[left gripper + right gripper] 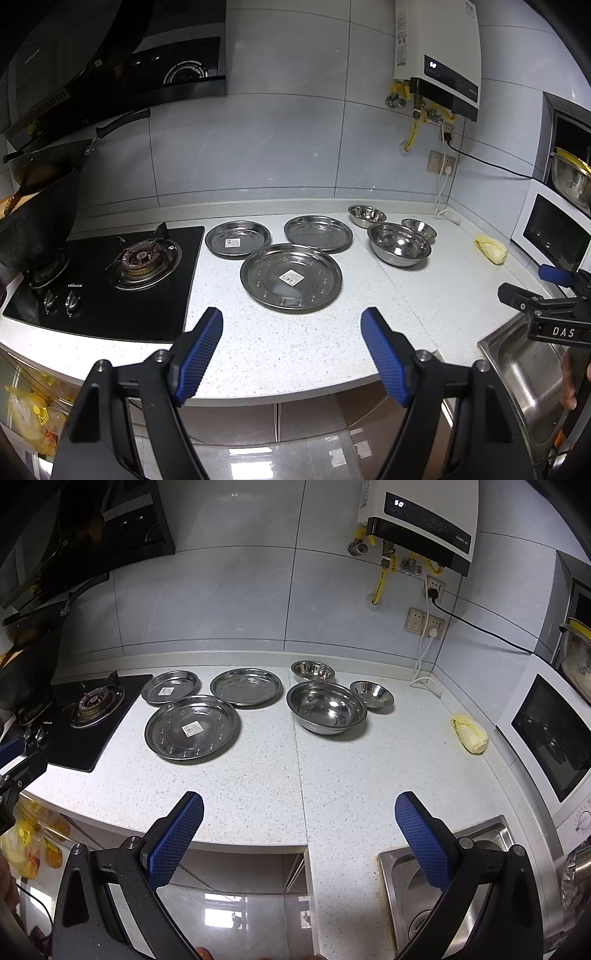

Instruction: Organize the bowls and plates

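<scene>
Three steel plates lie on the white counter: a large one (291,277) (192,728) nearest, a small one (238,238) (170,687) back left, a medium one (318,228) (246,686) back right. Right of them stand three steel bowls: a large one (399,244) (327,708), a small one (366,215) (312,670) behind it, and another small one (419,228) (372,693) to its right. My left gripper (291,325) is open and empty above the counter's front edge. My right gripper (299,808) is open and empty; it also shows at the right edge of the left wrist view (543,288).
A gas hob (110,269) with a black wok (37,218) is to the left. A steel sink (443,871) is at the front right. A yellow cabbage (469,733) and a white microwave (546,731) stand at the right. A water heater (421,524) hangs on the wall.
</scene>
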### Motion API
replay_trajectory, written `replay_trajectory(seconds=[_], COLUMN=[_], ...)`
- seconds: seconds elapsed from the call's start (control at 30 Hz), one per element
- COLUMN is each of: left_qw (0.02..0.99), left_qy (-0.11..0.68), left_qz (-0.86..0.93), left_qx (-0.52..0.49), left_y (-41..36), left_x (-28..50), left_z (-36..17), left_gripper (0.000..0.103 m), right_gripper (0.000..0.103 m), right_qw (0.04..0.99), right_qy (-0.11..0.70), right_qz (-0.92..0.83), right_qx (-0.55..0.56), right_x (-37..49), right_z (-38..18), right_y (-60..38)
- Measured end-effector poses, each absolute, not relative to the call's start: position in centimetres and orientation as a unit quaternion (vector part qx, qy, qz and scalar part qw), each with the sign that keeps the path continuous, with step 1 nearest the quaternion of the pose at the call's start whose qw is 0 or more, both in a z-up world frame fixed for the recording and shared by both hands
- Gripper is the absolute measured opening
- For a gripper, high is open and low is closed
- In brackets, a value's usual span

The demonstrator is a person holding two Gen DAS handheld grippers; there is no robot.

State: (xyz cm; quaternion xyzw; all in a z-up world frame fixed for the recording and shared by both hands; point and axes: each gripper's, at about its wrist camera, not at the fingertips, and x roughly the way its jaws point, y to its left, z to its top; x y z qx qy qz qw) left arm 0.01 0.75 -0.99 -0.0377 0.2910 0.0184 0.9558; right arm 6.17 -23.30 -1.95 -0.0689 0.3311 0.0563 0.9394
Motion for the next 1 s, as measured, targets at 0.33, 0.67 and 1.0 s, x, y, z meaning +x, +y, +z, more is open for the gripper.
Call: replay_trajectory(seconds=[0.33, 0.67, 1.0], left_qw=[0.955, 0.953, 0.952], left_qy=[0.293, 0.299, 0.302], left_qz=[0.023, 0.025, 0.027], left_qx=[-0.034, -0.035, -0.038], left_y=[0.74, 0.75, 0.93], left_x=[0.10, 0.34, 0.66], left_z=[-0.97, -0.95, -1.08], left_gripper=[0.076, 0.076, 0.077], right_gripper=[0.102, 0.102, 0.102], right_qw=[0.938, 0.937, 0.935], right_qy=[0.333, 0.335, 0.338], right_qz=[0.061, 0.063, 0.065], right_qx=[-0.076, -0.078, -0.081], right_x=[6.23, 6.42, 6.74], right_z=[-2.05, -2.11, -2.33], right_y=[-22.91, -22.66, -22.46])
